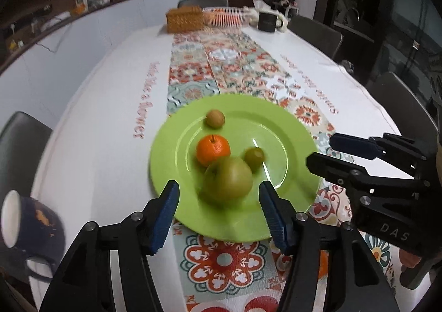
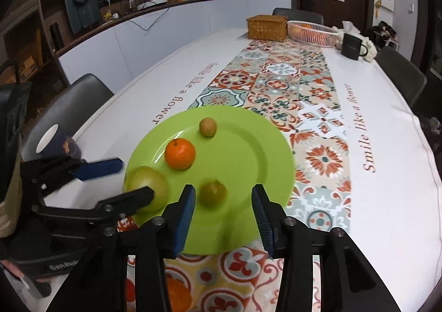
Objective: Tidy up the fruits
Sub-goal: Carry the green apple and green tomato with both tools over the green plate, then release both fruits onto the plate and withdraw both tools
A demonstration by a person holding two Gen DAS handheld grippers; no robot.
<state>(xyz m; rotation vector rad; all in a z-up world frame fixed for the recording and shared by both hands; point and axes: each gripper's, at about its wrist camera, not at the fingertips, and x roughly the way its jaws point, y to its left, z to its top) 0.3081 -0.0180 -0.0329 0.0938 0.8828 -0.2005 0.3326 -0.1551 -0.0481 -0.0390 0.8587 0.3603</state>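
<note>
My left gripper (image 1: pixel 219 211) has its blue-padded jaws spread, with the large round green apple (image 1: pixel 228 180) sitting between them on the near part of the plate; the pads stand clear of its skin on both sides, so nothing is gripped. My right gripper (image 2: pixel 223 215) is likewise parted and empty, lined up on the small round green fruit (image 2: pixel 212 192), which lies just ahead of the pads and is not touched.

Both fruits rest on the flat lime-green plastic plate (image 1: pixel 292 124). Past the apple, and seemingly touching it, is a small bright orange mandarin with a stem (image 1: pixel 213 150), and farther back on the plate, apart from the rest, a little tan-brown round fruit (image 1: pixel 215 118).

The plate lies on a patterned floral table runner (image 1: pixel 221 71) over a white tablecloth. A dark navy mug with a white inside (image 1: pixel 26 225) stands off the plate's left side. At the table's far end I see a woven wicker box (image 1: pixel 184 19) and a pale wire basket (image 1: pixel 225 16) holding something orange.

I judge the sorting barely begun: all four fruits are still on the plate, and each needs grasping and carrying off, perhaps to that far basket.
</note>
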